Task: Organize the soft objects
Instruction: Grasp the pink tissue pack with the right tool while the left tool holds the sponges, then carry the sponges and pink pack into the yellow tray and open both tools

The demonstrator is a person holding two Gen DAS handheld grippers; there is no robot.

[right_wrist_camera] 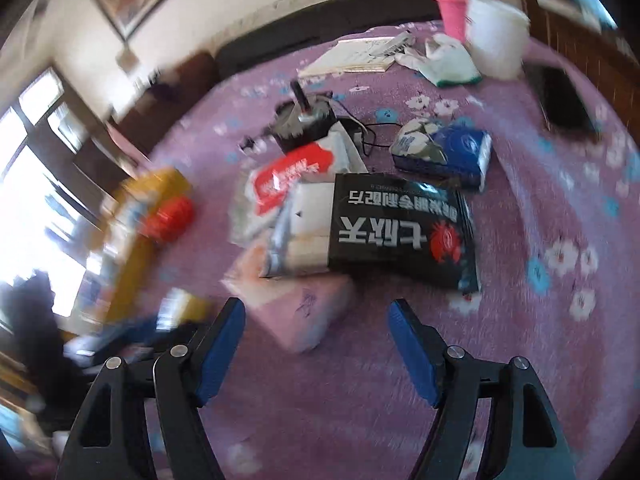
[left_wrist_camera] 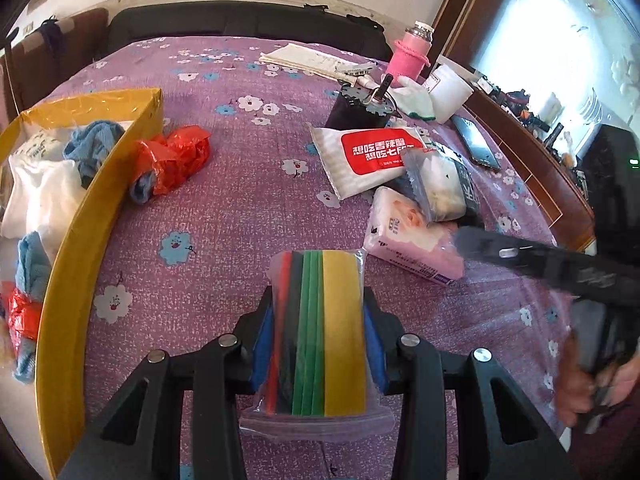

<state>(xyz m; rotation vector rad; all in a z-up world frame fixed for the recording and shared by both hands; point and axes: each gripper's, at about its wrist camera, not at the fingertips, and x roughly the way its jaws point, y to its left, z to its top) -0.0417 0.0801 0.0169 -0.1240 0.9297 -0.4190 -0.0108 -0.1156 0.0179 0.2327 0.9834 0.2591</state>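
Observation:
My left gripper (left_wrist_camera: 318, 320) is shut on a clear zip bag (left_wrist_camera: 340, 292) of red, black, green and yellow cloths, held upright above the purple bedspread (left_wrist_camera: 224, 216). A yellow box (left_wrist_camera: 76, 248) to its left holds white and blue cloths and a red bag. Beside the box lies a red plastic bag (left_wrist_camera: 172, 158) with a blue cloth. My right gripper (right_wrist_camera: 316, 316) is open with nothing between its blue pads, just short of a pink tissue pack (right_wrist_camera: 296, 312). One of its black fingers (left_wrist_camera: 520, 254) reaches over that pack (left_wrist_camera: 408, 236) in the left wrist view.
Behind the pink pack a black snack pack (right_wrist_camera: 404, 232), a red-and-white wipes pack (right_wrist_camera: 288, 176) and a blue pack (right_wrist_camera: 452, 152) lie piled. Further back are a black device (left_wrist_camera: 360, 108), a white glove (left_wrist_camera: 416, 96), a pink bottle (left_wrist_camera: 408, 56), papers (left_wrist_camera: 304, 58) and a phone (left_wrist_camera: 476, 144).

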